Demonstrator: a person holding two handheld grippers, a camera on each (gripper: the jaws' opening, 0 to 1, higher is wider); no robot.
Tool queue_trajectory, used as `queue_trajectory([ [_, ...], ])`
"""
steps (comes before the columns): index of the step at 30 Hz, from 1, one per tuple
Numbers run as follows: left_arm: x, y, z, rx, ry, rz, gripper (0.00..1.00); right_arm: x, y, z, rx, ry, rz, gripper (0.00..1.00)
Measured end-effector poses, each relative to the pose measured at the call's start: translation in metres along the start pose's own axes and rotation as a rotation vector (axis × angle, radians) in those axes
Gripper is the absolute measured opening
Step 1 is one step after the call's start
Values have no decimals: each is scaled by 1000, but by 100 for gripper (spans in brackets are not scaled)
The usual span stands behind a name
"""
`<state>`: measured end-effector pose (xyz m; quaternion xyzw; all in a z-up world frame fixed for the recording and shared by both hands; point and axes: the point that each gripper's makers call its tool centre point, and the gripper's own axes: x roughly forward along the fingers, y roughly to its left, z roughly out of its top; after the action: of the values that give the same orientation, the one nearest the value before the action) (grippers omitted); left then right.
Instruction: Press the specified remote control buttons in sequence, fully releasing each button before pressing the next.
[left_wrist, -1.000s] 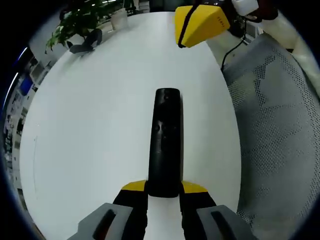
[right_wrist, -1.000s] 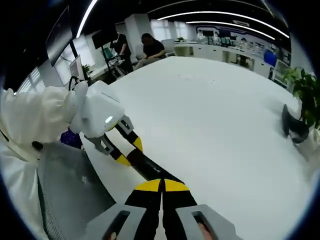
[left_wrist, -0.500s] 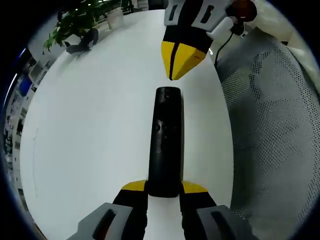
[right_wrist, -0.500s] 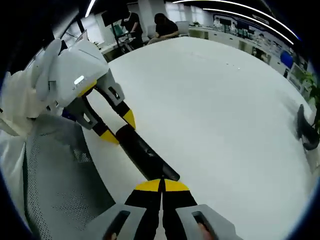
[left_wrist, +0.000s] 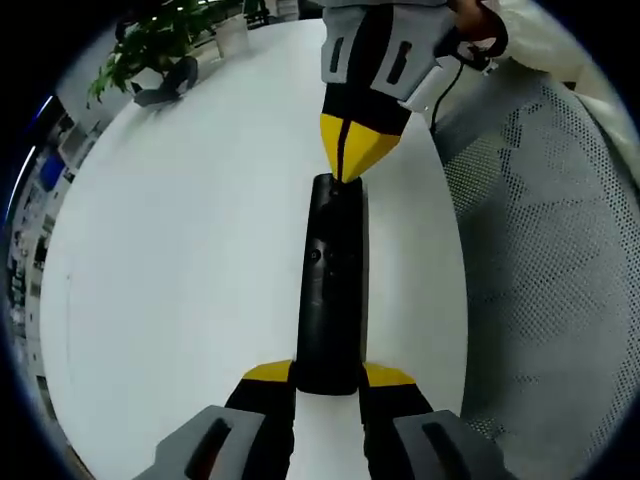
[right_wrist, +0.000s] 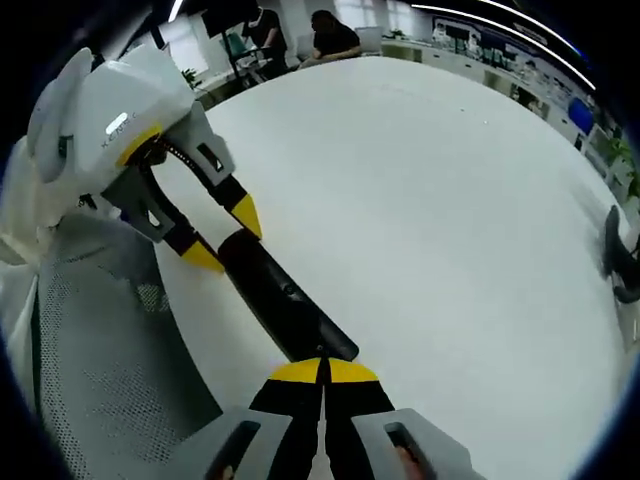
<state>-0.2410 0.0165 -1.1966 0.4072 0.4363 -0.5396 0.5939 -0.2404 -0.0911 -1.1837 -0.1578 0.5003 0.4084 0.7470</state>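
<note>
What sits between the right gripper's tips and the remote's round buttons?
Only the black bar-shaped remote control's own bare top end. In the left gripper view, the shut right gripper meets that far end, short of the buttons.

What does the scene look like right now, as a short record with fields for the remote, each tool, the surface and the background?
remote: long black remote control, lying on the table
left tool: yellow-tipped left tool, jaws clamped on the remote's near end
right tool: yellow-tipped right tool, jaws together, tip at the remote's far end
surface: white round table
background: green potted plant, dark curved object, grey mesh chair
</note>
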Motion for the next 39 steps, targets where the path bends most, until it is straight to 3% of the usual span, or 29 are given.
queue_trajectory([
  [14, 0, 1, 0, 6, -3, -12, 23, 3, -6, 8, -15, 39, 7, 0],
  [20, 0, 1, 0, -7, -9, -15, 23, 4, -4, 6, -48, 99, 20, 0],
  [28, 0, 1, 0, -29, -32, -13, 22, 3, -5, 5, -17, 51, 18, 0],
  [32, 0, 2, 0, -28, -43, -16, 22, 2, -3, 5, -44, 15, 0, 0],
  [39, -1, 2, 1, -30, -41, -15, 22, 2, -3, 6, -97, 14, -26, 0],
])
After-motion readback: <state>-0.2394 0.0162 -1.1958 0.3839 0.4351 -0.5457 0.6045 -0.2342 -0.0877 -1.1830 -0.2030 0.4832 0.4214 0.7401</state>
